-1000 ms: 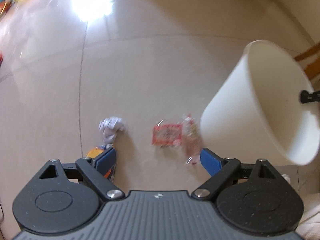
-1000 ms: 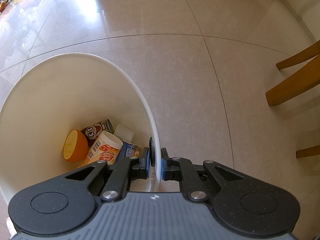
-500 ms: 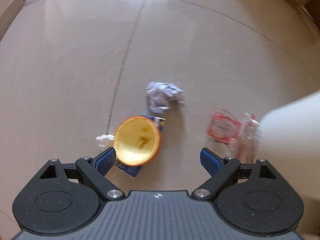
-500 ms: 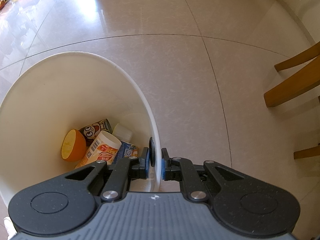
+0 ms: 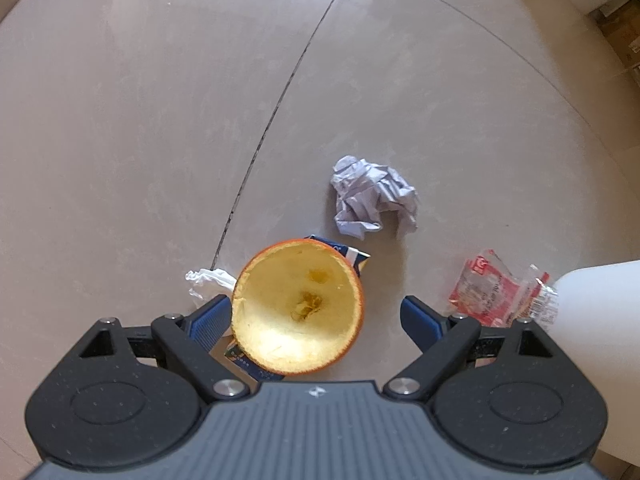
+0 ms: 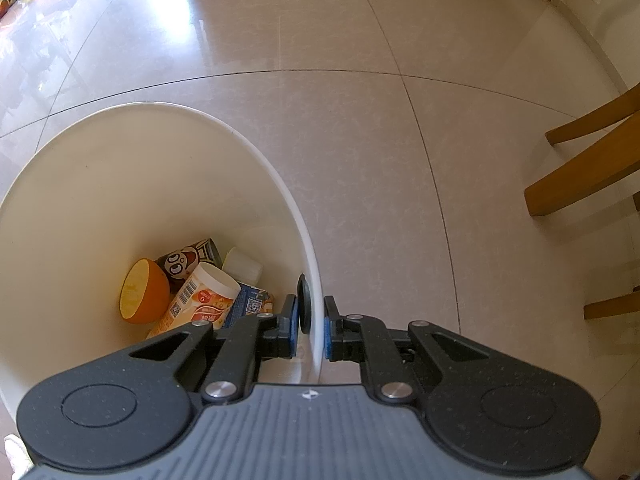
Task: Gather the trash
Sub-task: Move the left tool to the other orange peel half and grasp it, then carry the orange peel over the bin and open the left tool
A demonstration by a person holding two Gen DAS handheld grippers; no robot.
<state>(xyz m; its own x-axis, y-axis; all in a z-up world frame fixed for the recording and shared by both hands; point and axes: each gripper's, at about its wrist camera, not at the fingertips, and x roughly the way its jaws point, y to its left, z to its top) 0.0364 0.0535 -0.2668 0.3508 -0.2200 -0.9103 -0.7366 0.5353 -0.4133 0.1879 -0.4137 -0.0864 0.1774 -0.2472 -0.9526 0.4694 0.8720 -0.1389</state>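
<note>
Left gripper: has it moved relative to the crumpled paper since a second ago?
Yes. The left gripper has come down and leftward past the crumpled paper, now straddling the orange peel.

On the floor lie one hollowed orange half (image 5: 298, 306), one crumpled paper ball (image 5: 372, 198), one red-and-clear plastic wrapper (image 5: 502, 294), one blue carton (image 5: 356, 258) and one white scrap (image 5: 206, 280). One white bin (image 6: 80, 200) holds one orange half (image 6: 142, 298), two cans, one carton and one white cup.

Digit "0" on cup (image 6: 200, 300) label
</note>
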